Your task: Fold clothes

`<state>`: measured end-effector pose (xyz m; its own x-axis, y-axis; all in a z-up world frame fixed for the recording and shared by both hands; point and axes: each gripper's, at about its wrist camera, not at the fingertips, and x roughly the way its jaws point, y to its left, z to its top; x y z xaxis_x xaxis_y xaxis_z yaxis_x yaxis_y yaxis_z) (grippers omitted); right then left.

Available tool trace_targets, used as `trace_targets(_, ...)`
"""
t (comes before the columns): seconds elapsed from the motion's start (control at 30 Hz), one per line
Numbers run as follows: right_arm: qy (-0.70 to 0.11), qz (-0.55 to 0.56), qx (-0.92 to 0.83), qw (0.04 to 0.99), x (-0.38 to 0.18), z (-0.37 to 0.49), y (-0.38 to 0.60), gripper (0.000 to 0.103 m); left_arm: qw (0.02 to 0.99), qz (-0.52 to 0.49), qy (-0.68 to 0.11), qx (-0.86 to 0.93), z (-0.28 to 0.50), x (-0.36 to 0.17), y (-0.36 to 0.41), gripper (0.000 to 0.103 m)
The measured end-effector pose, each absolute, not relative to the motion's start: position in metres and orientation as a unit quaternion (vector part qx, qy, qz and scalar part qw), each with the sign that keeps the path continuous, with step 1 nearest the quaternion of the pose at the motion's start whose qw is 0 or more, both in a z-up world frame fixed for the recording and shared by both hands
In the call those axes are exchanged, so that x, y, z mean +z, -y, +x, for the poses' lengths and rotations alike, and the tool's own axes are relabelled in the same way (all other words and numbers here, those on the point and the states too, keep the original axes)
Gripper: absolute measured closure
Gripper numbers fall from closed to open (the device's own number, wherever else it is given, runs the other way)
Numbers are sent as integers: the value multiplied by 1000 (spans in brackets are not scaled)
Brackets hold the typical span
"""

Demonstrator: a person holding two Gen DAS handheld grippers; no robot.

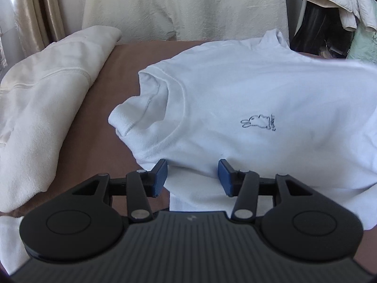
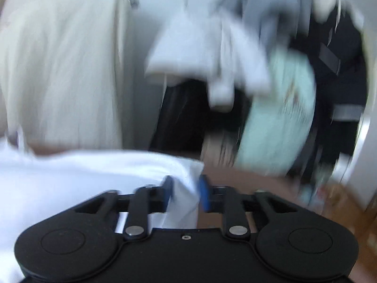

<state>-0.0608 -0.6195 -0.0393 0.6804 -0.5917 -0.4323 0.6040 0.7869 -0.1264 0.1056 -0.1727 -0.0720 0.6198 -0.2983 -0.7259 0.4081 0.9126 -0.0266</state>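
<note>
We are pinching the white T-shirt's (image 1: 247, 89) right edge in the right tongs (image 2: 185, 192) to fold it; left tongs (image 1: 193, 176) are standing apart at its near hem on the brown counter (image 1: 99, 127).

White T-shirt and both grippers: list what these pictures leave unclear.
- White T-shirt: its right side is cut off by the left wrist view's edge.
- Right gripper: motion blur hides whether its pads press the cloth between them.
- Hanging clothes, right wrist view: smeared by blur.
</note>
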Motion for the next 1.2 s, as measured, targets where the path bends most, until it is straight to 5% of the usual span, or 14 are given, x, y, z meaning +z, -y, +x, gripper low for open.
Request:
trace_targets(0.17,-264,118,-306,907,-49,-86,628,65,906,99,-362,-195,90,-54,173,56)
trace_targets(0.27,-217,126,-282,926,-23,-99,612,43,904,94,-363,-204,82,-46,172,56)
trace_targets(0.6,-224,158,-134,952,33,-170,499,43,868,186,-356,-292,26,-31,170,50)
trace_targets(0.83,-371,126,-134,910,9,-194,461,43,863,288,-336,-242,-11,-39,153,47)
trace_targets(1.0,-410,82,-188,889,19,-202,445,43,874,159,-382,-255,-2,-39,115,46)
trace_targets(1.1,-434,55,-164,884,17,-201,446,57,857,38,-418,-300,5,-34,91,46)
trace_targets(1.2,-465,91,-148,868,1,-192,469,75,857,35,-420,-296,4,-33,87,46)
